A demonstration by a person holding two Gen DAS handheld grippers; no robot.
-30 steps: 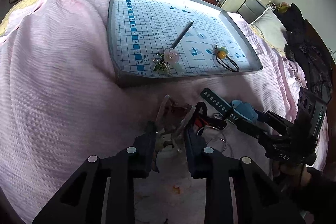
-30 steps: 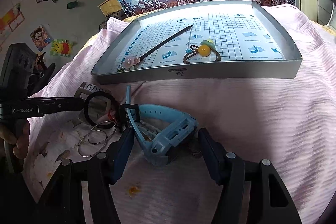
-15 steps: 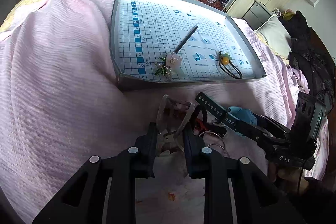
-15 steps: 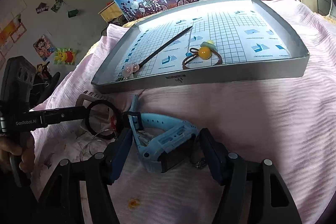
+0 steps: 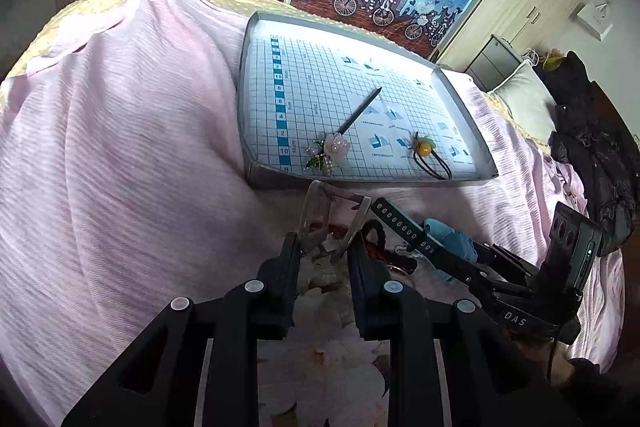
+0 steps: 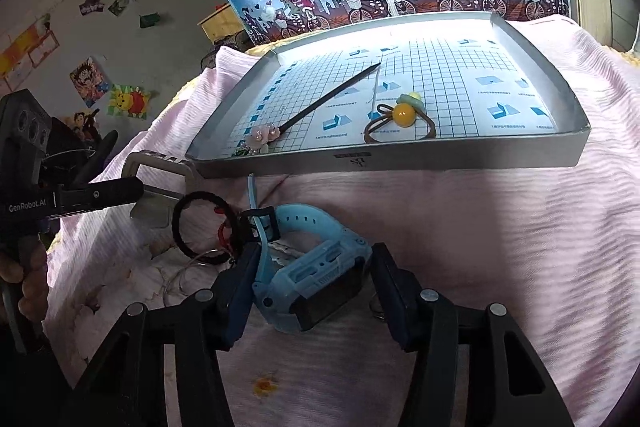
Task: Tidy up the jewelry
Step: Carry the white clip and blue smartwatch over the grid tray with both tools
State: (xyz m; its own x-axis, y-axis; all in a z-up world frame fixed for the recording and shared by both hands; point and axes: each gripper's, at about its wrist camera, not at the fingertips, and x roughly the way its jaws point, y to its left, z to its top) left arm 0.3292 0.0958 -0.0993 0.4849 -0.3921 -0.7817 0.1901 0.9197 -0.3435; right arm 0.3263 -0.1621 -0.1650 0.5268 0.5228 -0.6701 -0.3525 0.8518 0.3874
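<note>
So far only part of the sorting looks done, and the split shows plainly when read from left to right in the right wrist view. At the far left the left gripper (image 6: 138,193) reaches in sideways, its fingers clamped on a clear, squarish hair clip (image 6: 160,187) that sits just in front of the tray's near left corner, apparently lifted a little off the pink bedspread (image 6: 500,247). Beside it a black hair band (image 6: 200,227) lies on the floral cloth (image 6: 120,279) with some thin wire rings (image 6: 192,271), both untouched. Next comes the blue watch (image 6: 316,267), lying on the bedspread between the fingers of the right gripper (image 6: 312,283); those fingers stand apart on either side of the watch case, the left one touching or nearly touching it, the right one a little clear, so no grasp is made yet. Above and behind, the grey tray (image 6: 400,161) already holds two pieces: a flower hairpin (image 6: 280,131) toward its left, and a yellow-bead hair tie (image 6: 400,119) near the middle, with the right half of the grid bare. By this showing two items are placed, two are being handled, and the band and rings are left.
</note>
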